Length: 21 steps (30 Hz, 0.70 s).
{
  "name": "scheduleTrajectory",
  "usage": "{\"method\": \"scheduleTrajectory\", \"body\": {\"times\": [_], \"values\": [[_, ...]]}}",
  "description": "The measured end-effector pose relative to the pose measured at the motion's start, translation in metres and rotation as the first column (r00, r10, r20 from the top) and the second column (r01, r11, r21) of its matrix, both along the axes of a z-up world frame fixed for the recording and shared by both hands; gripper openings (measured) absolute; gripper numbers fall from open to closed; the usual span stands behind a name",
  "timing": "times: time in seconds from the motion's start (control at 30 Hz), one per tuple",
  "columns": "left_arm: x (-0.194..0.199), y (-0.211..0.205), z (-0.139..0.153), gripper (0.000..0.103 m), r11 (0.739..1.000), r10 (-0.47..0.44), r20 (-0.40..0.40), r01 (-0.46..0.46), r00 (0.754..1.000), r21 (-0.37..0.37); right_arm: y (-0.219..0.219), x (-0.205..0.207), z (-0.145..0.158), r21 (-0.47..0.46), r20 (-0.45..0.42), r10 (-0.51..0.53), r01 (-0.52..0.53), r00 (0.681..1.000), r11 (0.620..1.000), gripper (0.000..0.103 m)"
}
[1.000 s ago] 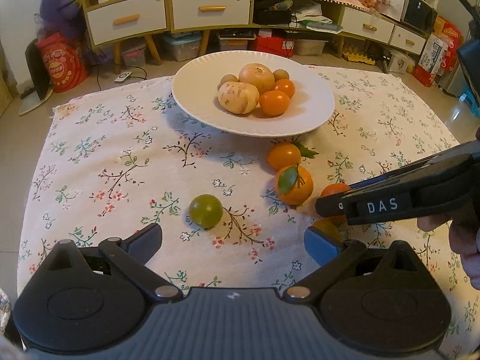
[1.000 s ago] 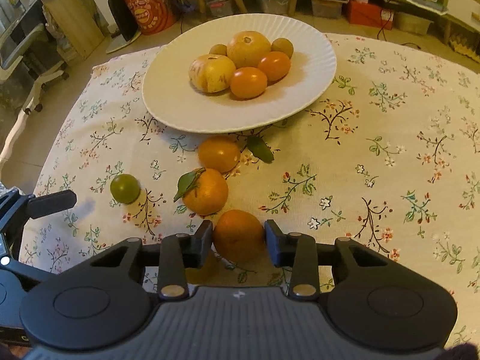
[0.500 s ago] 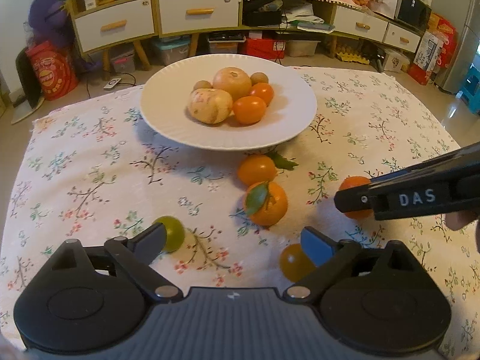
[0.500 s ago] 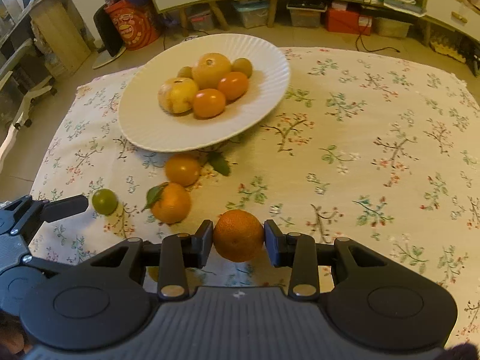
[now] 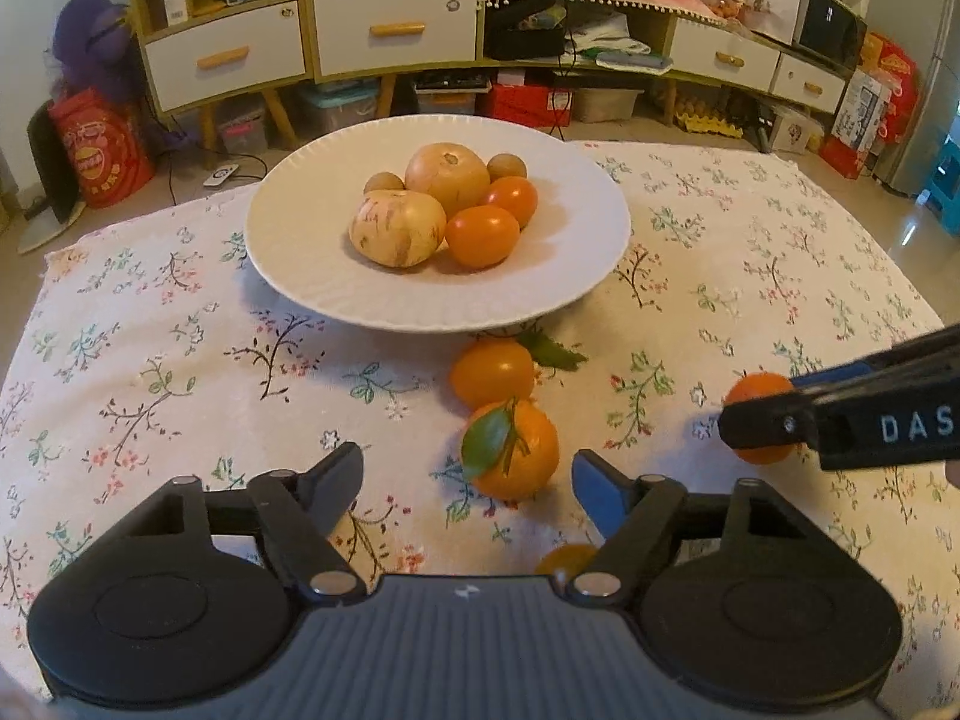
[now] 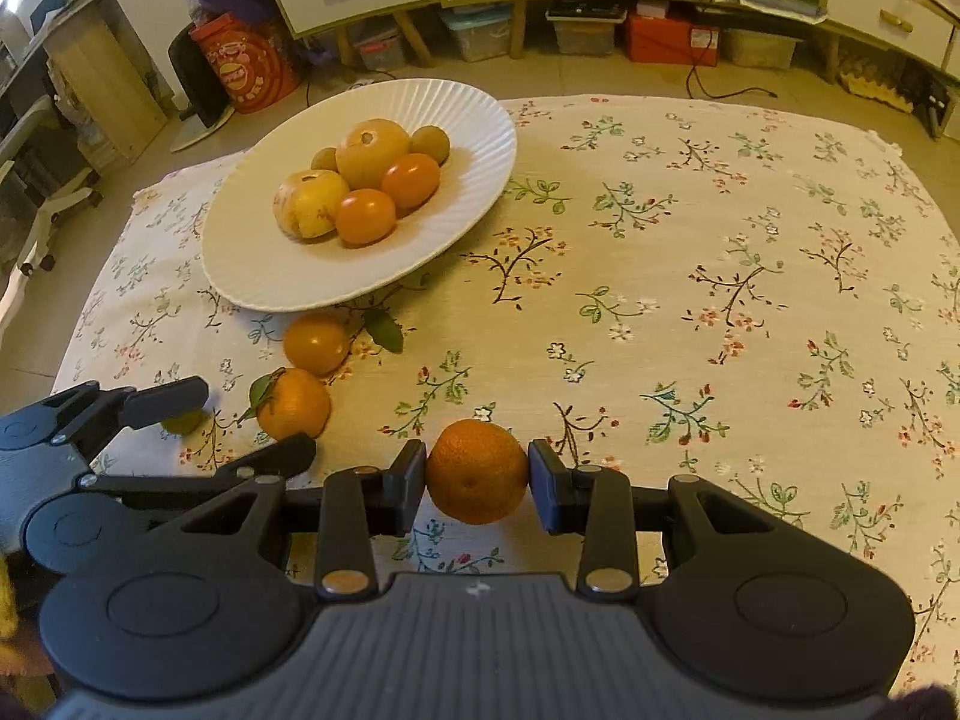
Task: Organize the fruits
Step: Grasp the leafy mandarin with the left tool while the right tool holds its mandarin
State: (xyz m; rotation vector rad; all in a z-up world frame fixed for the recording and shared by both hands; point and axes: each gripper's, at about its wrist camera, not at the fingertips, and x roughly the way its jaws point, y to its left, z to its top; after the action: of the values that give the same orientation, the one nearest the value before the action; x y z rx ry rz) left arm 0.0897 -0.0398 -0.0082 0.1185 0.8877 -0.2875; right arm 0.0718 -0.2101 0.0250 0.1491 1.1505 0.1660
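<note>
Floral tablecloth (image 6: 690, 252); left tongs (image 6: 249, 420) half-hide a green fruit (image 6: 183, 421).

Plate (image 5: 336, 294) of fruit behind two tangerines (image 5: 492, 372) on the tablecloth (image 5: 150, 360).

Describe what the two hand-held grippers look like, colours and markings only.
Both are black plastic with a ribbed grey body, round side discs and silver pivot pins. The left hand-held gripper has one black finger and one with a blue pad. The right hand-held gripper has dark fingers, one with a blue pad, and white letters "DAS" on its side.
</note>
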Motion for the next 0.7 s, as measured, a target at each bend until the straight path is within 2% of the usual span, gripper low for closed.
{"method": "scheduleTrajectory", "body": {"times": [0.17, 0.23, 0.53, 0.7], "values": [[0.005, 0.001, -0.001, 0.045, 1.0, -0.001, -0.003, 0.0, 1.0, -0.029, -0.002, 0.0, 0.0, 0.002, -0.001, -0.001, 0.001, 1.0, 1.0, 0.034], [0.005, -0.001, -0.001, 0.037, 0.999, -0.012, -0.01, 0.011, 1.0, -0.034, -0.002, 0.0, 0.0, 0.001, 0.0, 0.0, 0.0, 1.0, 1.0, 0.034], [0.003, -0.011, -0.002, 0.016, 0.998, -0.059, -0.013, 0.059, 0.998, 0.002, -0.002, 0.0, 0.0, -0.002, 0.0, 0.002, -0.002, 1.0, 1.0, 0.034], [0.002, -0.013, -0.001, 0.015, 0.998, -0.057, -0.008, 0.057, 0.998, 0.017, -0.002, 0.0, -0.001, -0.004, 0.001, 0.001, -0.001, 1.0, 1.0, 0.034]]}}
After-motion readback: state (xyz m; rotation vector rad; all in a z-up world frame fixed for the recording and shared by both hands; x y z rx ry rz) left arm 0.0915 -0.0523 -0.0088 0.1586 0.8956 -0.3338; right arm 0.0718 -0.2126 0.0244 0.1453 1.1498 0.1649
